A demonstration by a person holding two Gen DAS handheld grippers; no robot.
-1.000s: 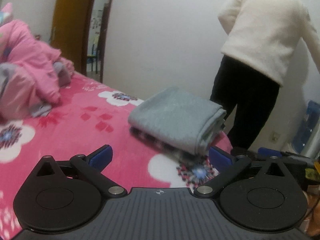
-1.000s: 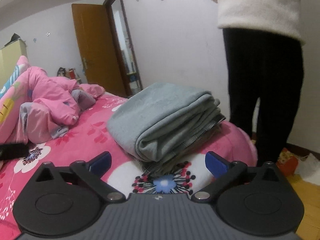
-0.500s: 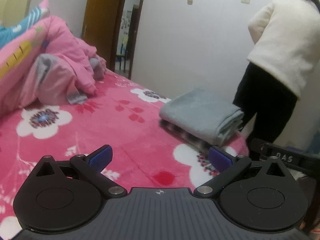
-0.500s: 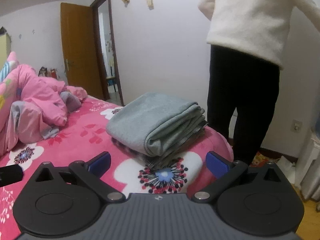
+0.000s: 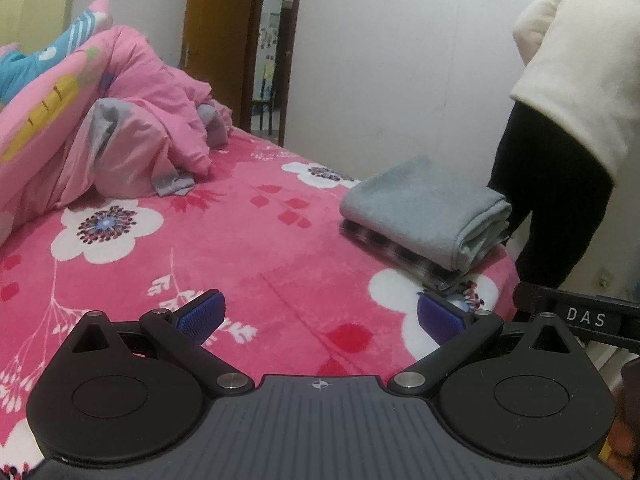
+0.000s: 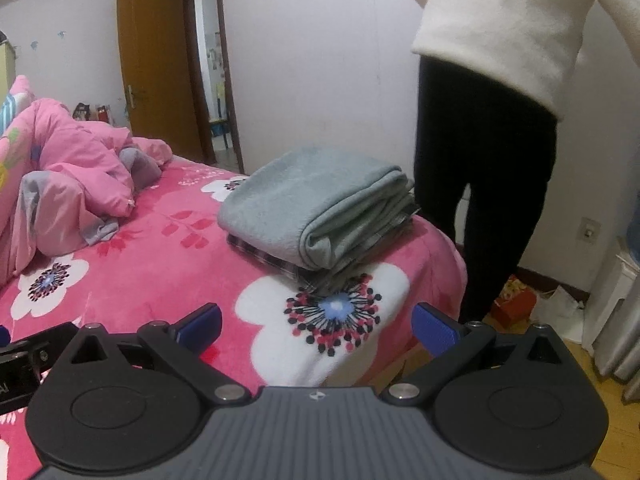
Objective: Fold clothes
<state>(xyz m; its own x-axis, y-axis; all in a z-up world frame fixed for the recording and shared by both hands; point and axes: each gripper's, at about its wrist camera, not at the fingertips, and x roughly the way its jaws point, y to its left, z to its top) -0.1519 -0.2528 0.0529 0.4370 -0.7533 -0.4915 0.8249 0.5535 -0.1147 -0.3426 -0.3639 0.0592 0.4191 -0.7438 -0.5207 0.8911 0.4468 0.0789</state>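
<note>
Pink floral bed [image 5: 248, 248], folded grey clothes [image 6: 316, 204] stacked near its corner, pink quilt [image 5: 132, 136] heaped at head, person [image 6: 492, 92] beside white wall, brown door [image 6: 156, 64], left tongs [image 5: 320, 314] and right tongs [image 6: 316, 324] wide apart, holding nothing.

You face pale lilac walls [image 6: 320, 60]. An open brown wooden door [image 6: 156, 68] stands at the far left, its doorway [image 5: 276, 60] leading to a lit room beyond. A bed with a pink floral blanket [image 5: 240, 240] fills your foreground, with a rumpled pink quilt [image 5: 132, 136] heaped at its left end. To your right is a yellow wood floor [image 6: 624, 432], with a wall socket [image 6: 590, 231] low on the wall. A yellowish wardrobe [image 5: 36, 0] stands at far left.
</note>
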